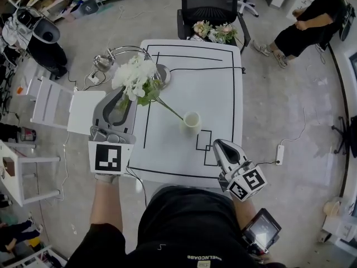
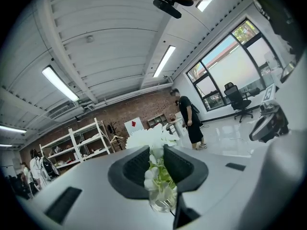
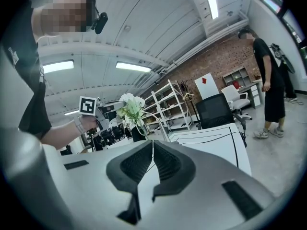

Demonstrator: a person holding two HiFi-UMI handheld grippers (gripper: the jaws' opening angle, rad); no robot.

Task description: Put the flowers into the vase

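My left gripper (image 1: 129, 96) is shut on a bunch of white flowers (image 1: 135, 74) with green leaves, held up over the table's left part. In the left gripper view the blooms and leaves (image 2: 158, 169) sit squeezed between the two dark pads. A long thin stem slants down to the right and ends at the rim of a small pale vase (image 1: 192, 120) standing mid-table; I cannot tell whether its tip is inside. My right gripper (image 1: 217, 144) hovers near the table's front right, jaws together on nothing (image 3: 152, 145). Its view shows the raised flowers (image 3: 132, 108) at the left.
The white table (image 1: 223, 94) carries black tape lines. A silver metal object (image 1: 106, 60) sits at its far left corner. More flowers (image 1: 215, 32) lie on a black chair behind the table. White shelving (image 1: 53, 102) stands left; a person (image 1: 312, 21) sits at the far right.
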